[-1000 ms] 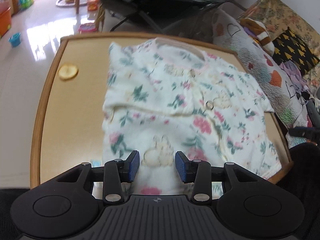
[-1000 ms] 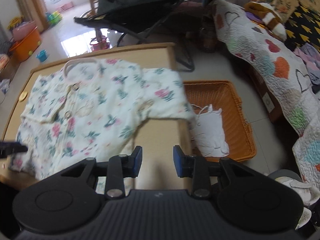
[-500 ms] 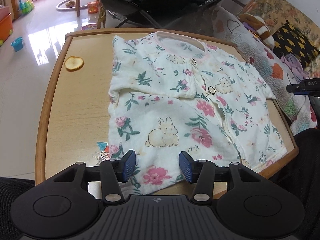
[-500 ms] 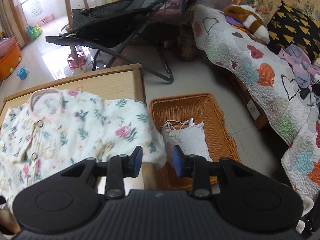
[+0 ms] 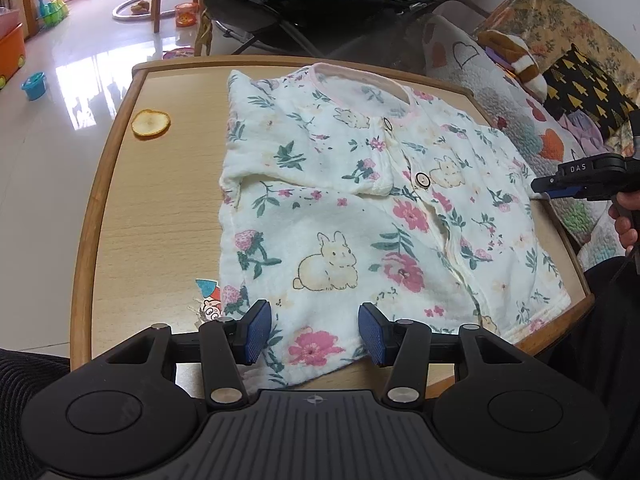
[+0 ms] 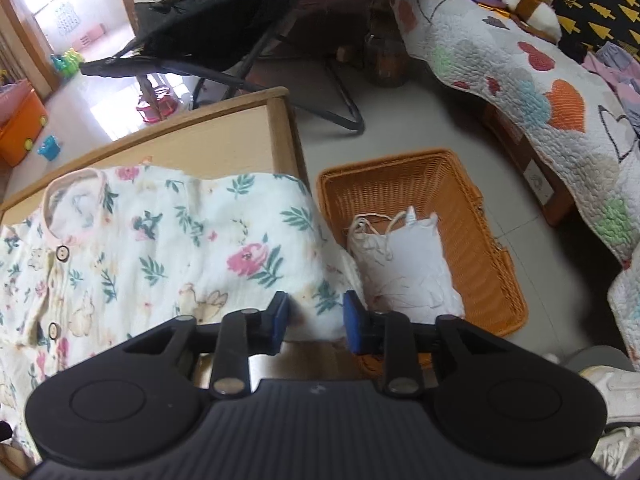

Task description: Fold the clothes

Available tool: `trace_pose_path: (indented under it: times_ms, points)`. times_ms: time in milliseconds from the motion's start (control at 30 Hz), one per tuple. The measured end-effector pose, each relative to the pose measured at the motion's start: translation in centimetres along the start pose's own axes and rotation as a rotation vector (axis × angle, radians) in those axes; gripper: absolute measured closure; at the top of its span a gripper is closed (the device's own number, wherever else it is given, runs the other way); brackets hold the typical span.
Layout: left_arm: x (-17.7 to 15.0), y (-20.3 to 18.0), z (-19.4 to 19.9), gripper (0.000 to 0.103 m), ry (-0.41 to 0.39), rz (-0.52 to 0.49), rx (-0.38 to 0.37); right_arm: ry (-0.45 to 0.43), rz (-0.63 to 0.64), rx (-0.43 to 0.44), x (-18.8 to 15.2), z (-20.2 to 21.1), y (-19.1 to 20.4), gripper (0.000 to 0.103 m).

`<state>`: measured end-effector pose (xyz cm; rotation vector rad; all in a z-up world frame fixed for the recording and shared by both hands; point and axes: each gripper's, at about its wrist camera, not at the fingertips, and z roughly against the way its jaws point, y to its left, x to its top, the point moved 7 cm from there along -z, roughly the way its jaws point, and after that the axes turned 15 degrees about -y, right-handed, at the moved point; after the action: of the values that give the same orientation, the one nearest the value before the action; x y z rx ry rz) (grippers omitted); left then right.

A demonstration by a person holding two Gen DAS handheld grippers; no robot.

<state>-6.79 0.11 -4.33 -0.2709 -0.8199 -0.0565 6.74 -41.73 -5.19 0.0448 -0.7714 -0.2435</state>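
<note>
Here, left hand-held gripper (image 5: 311, 334) tilted down, over shirt (image 5: 360, 208)

A pale wooden worktop (image 5: 152, 216) with a raised darker rim carries a floral baby shirt (image 5: 360, 208) spread flat, one sleeve hanging over the right edge. An orange slice (image 5: 151, 123) lies near the far left corner; a small colourful sticker (image 5: 208, 298) touches the shirt's hem.

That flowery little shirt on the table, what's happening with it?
A person is folding it, with a gripper in each hand. The shirt lies flat on the wooden table, one sleeve already folded in. The left gripper hangs open over its hem. The right gripper, jaws just narrowing, straddles the other sleeve beside an orange basket.
</note>
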Motion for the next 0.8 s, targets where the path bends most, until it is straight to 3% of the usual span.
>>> trace_pose_path:
  times_ms: [100,300,400,633,800]
  points:
    - [0.0,0.0,0.0,0.051,0.001,-0.002,-0.001,0.001,-0.001,0.02,0.1,0.0,0.2,0.084]
    - [-0.2,-0.2,0.0,0.047,-0.004,-0.003,-0.005,-0.01,0.016,0.024,0.1,0.3,0.4,0.089]
    - [-0.2,-0.1,0.0,0.047,-0.007,-0.001,-0.004,-0.023,0.038,0.031,0.3,0.7,0.8,0.101]
    - [-0.2,0.1,0.2,0.047,-0.022,0.033,-0.001,-0.039,0.109,0.036,0.3,1.4,2.1,0.101]
    - [-0.2,0.0,0.2,0.047,-0.025,0.035,0.002,-0.084,0.297,0.038,0.3,2.7,4.7,0.101]
